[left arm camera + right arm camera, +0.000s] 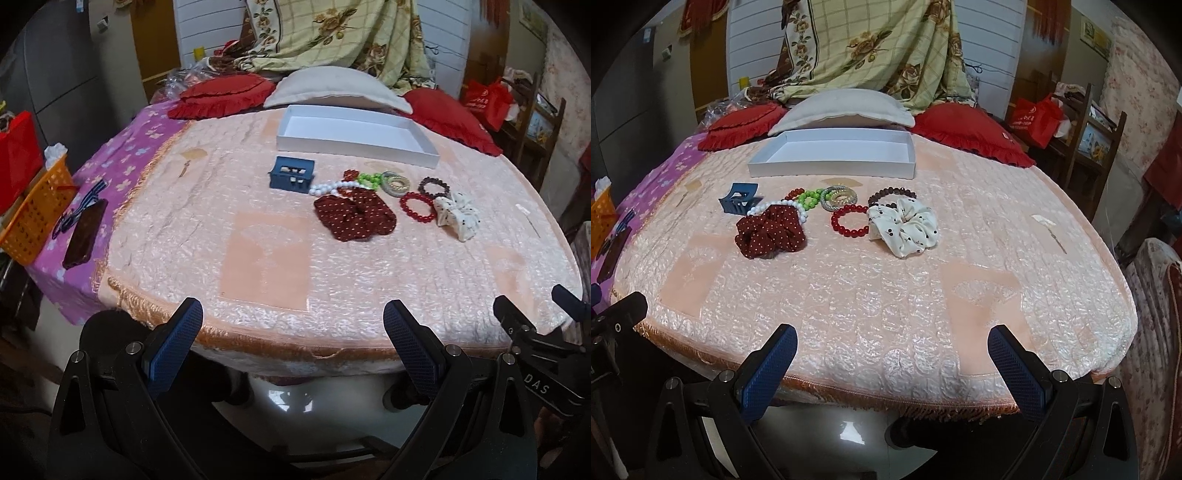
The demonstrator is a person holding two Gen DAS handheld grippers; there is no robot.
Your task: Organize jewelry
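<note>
Both grippers hang wide apart and hold nothing at the near edge of the bed (886, 314); the jewelry lies in a row across the middle, straight ahead — the white scrunchie (905, 225) sits nearer the right gripper (892, 363), the blue hair clip (291, 174) nearer the left gripper (293, 336); the white box (831, 155) waits behind, by the far edge.

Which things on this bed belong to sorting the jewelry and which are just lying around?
For the job: white box, blue hair claw, white bead bracelet, red bracelet, dark red scrunchie, white scrunchie.
Lying about: red cushion, white pillow, orange basket.
</note>
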